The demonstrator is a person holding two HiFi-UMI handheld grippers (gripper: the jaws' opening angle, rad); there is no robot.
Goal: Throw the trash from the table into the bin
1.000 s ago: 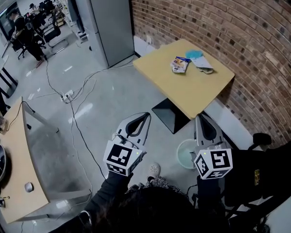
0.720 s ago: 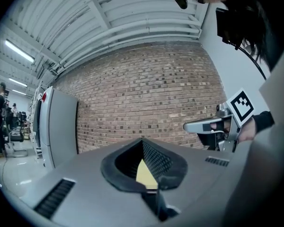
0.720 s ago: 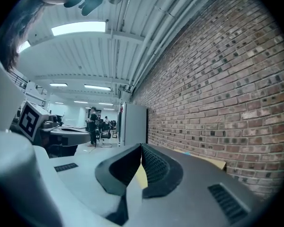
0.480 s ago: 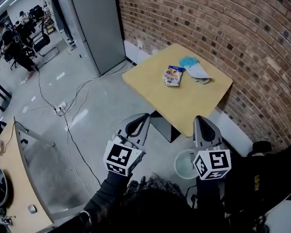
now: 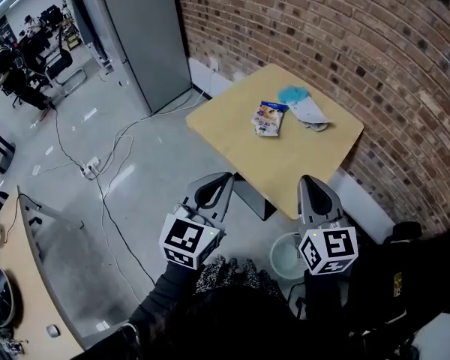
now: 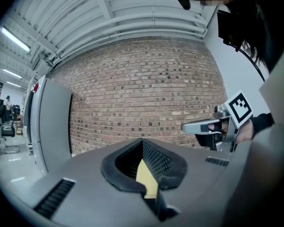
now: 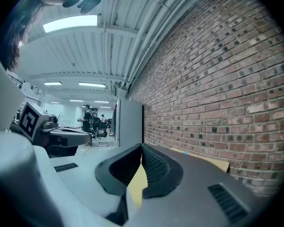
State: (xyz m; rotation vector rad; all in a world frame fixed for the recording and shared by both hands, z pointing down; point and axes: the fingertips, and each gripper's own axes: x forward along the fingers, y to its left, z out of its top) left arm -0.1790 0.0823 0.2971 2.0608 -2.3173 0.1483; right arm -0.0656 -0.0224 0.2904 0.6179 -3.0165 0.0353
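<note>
On the yellow square table [image 5: 232,130] by the brick wall lie a printed snack packet [image 5: 267,118], a blue crumpled scrap [image 5: 291,94] and a white wrapper [image 5: 310,112]. A white bin [image 5: 286,256] stands on the floor by the table's near corner. My left gripper [image 5: 223,179] and right gripper [image 5: 307,180] are held level side by side, short of the table's near edge. Both are shut and hold nothing. In the left gripper view the jaws [image 6: 142,143] meet at the tip. The right gripper view shows the same [image 7: 141,148], with the table edge [image 7: 206,160] ahead.
A tall grey cabinet [image 5: 131,36] stands left of the table against the brick wall [image 5: 375,43]. Cables and a power strip [image 5: 90,167] lie on the floor. A wooden desk [image 5: 19,276] is at lower left and a black bag [image 5: 409,276] at lower right.
Both grippers have come forward together toward the table, which now sits nearer and more central. The bin has slid closer to the right gripper. Both jaws stay shut.
</note>
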